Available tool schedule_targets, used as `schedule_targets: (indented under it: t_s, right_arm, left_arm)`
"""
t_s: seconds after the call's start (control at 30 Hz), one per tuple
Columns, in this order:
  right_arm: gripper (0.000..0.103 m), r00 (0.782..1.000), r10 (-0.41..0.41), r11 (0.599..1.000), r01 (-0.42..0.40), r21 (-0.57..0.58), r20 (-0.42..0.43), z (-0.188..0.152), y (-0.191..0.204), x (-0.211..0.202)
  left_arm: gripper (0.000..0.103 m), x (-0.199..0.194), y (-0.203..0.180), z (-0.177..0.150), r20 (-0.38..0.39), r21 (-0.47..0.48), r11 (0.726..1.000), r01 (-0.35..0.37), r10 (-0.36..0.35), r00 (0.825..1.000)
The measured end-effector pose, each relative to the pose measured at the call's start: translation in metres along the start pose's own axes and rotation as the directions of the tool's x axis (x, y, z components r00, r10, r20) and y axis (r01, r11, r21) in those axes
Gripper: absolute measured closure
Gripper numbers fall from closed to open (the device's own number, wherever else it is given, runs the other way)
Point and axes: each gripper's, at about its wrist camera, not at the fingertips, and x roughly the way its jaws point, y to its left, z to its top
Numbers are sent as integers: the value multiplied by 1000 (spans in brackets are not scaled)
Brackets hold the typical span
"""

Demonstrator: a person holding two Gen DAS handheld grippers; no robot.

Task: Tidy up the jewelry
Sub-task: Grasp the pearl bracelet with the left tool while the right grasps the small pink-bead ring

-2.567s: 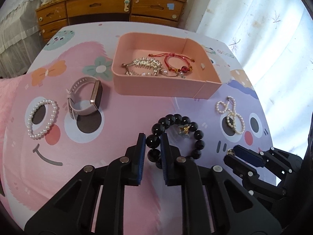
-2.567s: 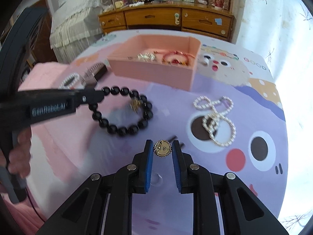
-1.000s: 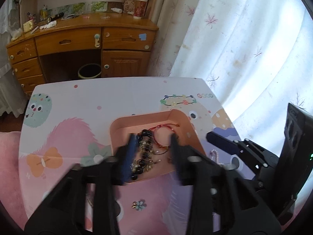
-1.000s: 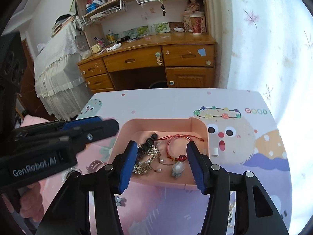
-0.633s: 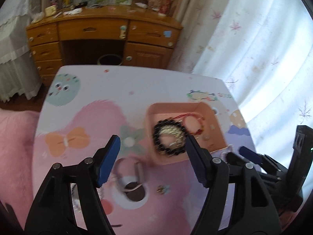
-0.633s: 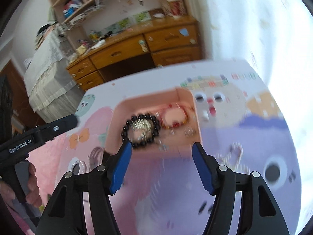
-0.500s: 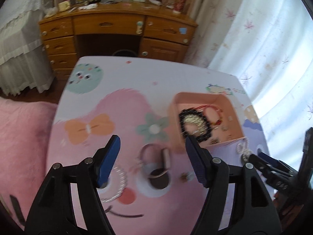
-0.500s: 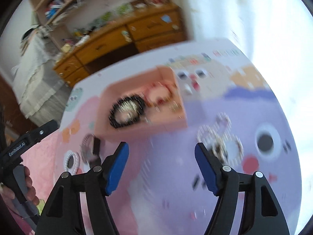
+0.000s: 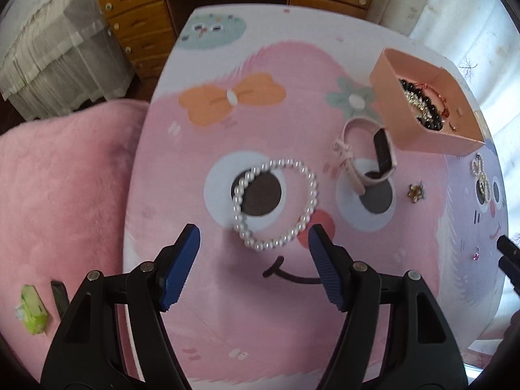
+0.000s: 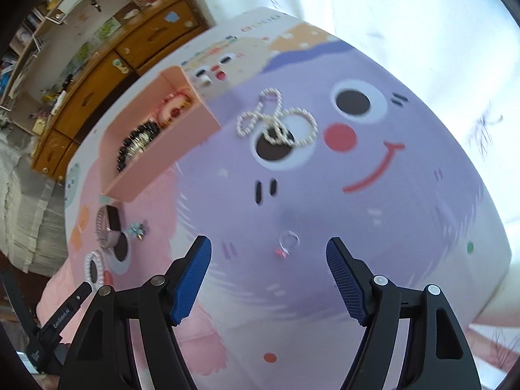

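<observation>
Left gripper is hovering released above the pearl bracelet; right gripper, empty, is opening above the ring.

An open pink rectangular box holds a black bead bracelet, while a white pearl bracelet, pink-strapped watch and looped pearl necklace lie flat outside it.
</observation>
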Motion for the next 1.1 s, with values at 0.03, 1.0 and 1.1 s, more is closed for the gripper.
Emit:
schedule_targets:
  t_s: [0.03, 1.0, 1.1]
  right_arm:
    - [29, 1000, -7, 1000, 7, 3, -7, -3, -2, 3]
    - [85, 982, -188, 974, 181, -137, -37, -17, 36, 29]
    - [93, 983, -180, 970, 171, -175, -37, -17, 46, 27]
  left_arm:
    - [36, 4, 4, -3, -13, -14, 1000, 12, -13, 1000]
    - [78, 22, 19, 3, 71, -2, 1000, 10, -10, 997]
    - [88, 22, 22, 3, 81, -16, 1000, 10, -8, 997]
